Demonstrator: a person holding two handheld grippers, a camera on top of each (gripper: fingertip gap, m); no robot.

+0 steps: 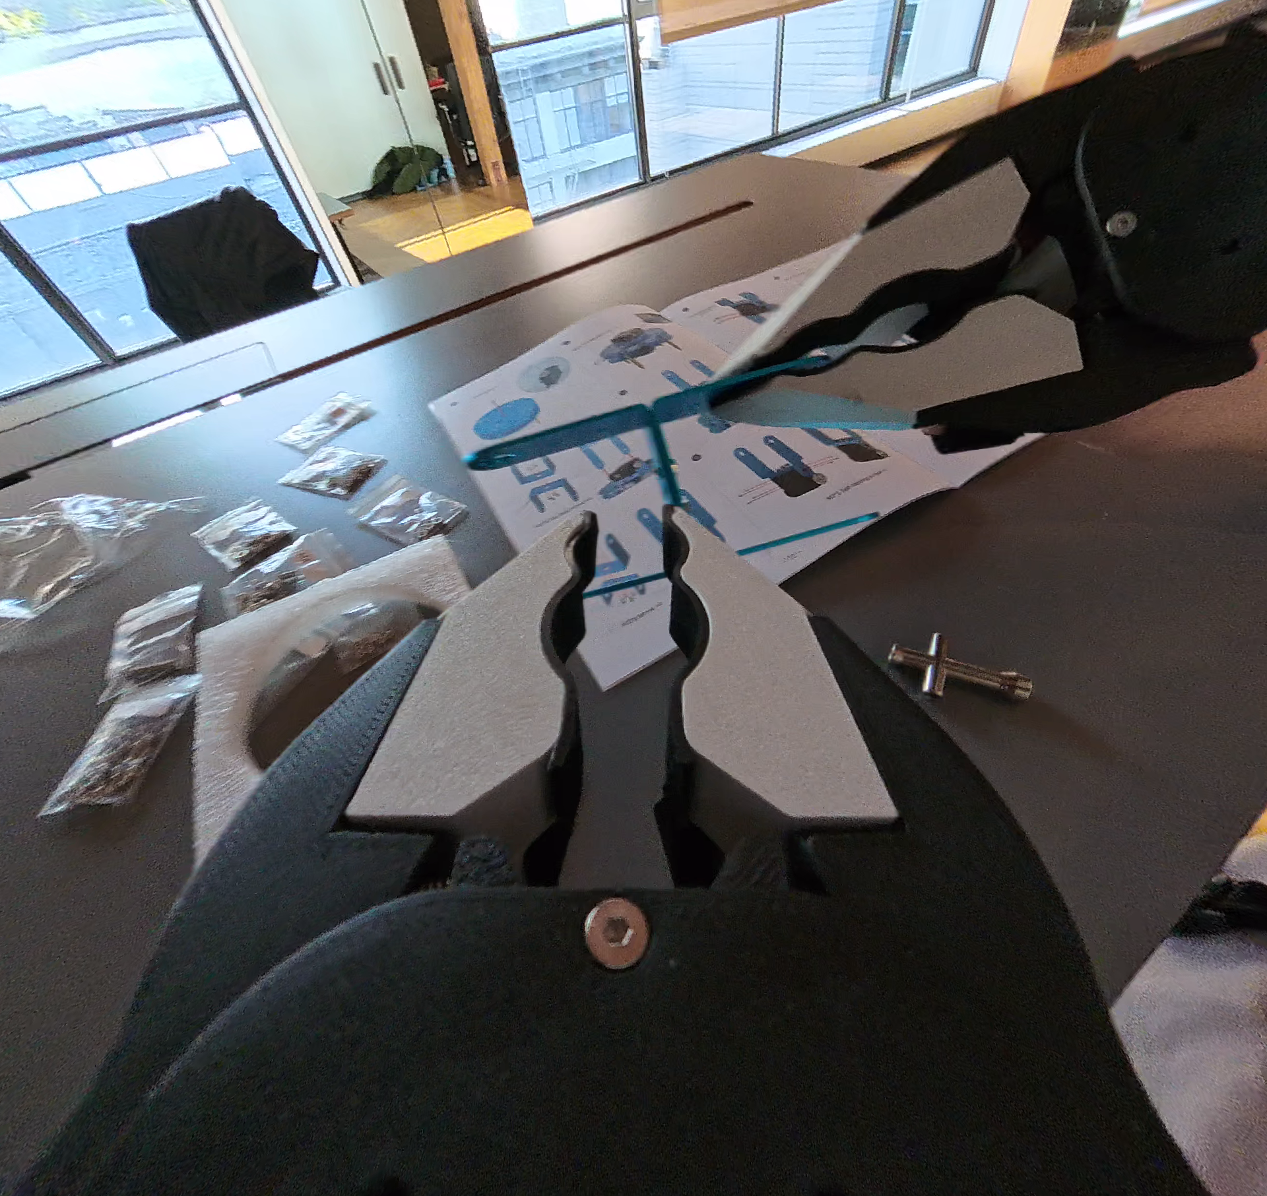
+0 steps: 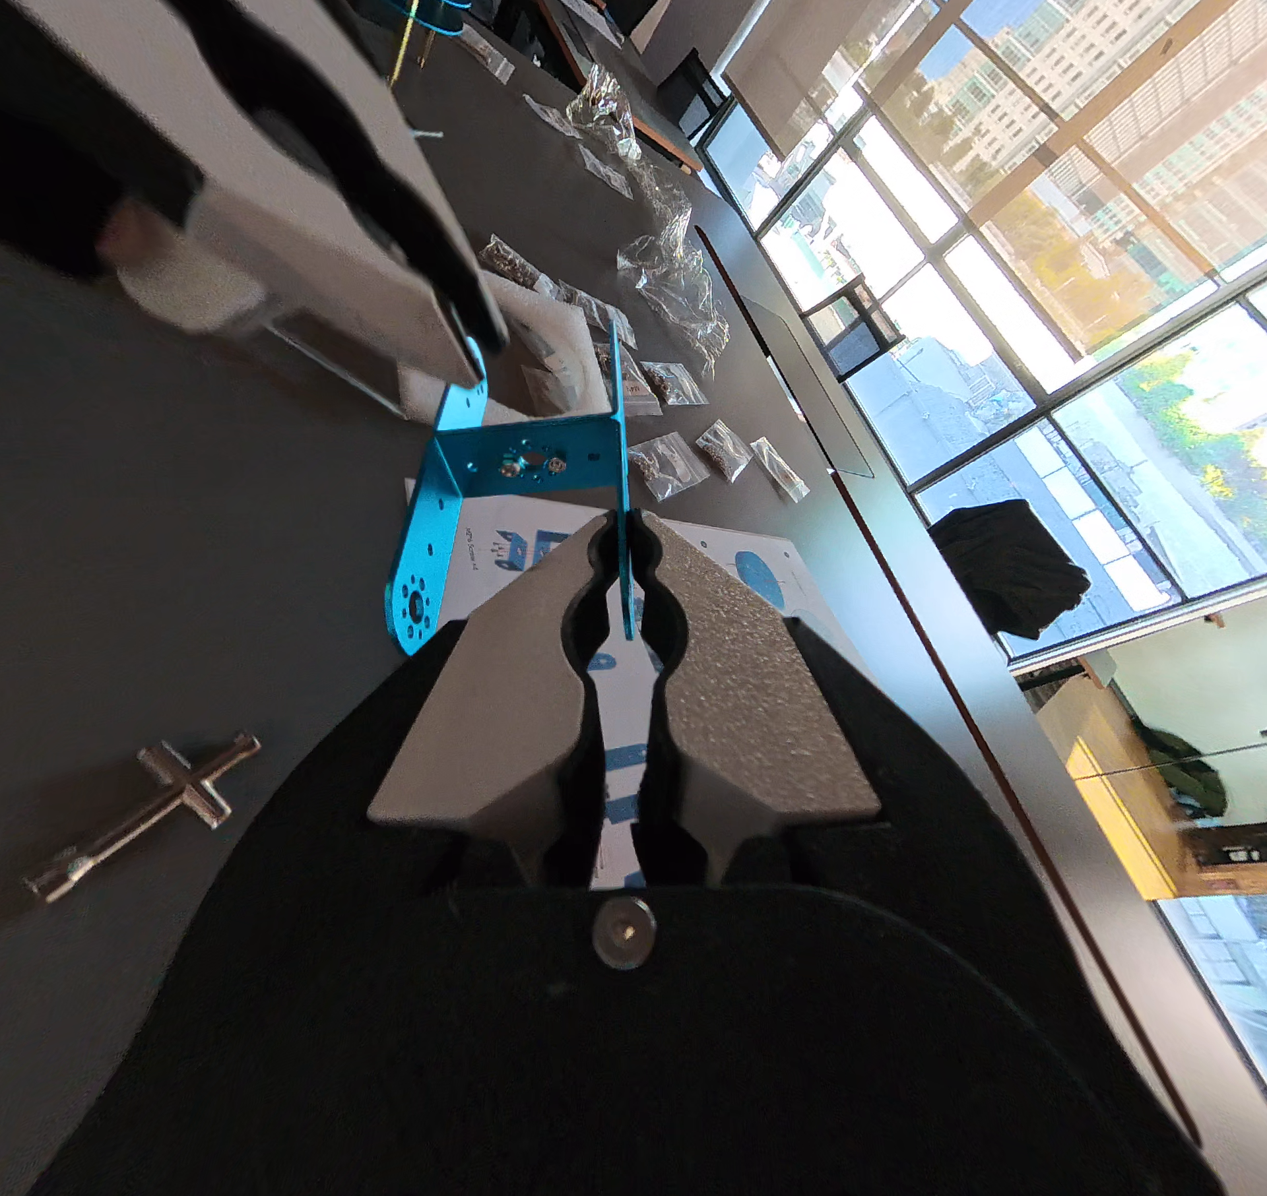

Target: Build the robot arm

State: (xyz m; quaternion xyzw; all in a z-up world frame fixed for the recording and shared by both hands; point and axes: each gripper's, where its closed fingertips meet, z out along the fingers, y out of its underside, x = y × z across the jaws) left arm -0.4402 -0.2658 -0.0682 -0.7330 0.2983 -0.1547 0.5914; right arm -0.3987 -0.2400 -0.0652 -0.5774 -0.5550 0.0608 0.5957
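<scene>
Sideways, blue bracket in right gripper, above booklet.

Two claws: the left claw and the right claw. One blue metal bracket sits in the right claw. One cross-shaped metal wrench lies right of the left claw. One open instruction booklet lies beyond it. Roughly nine small clear bags of hardware lie to its left, and one white foam piece.
</scene>
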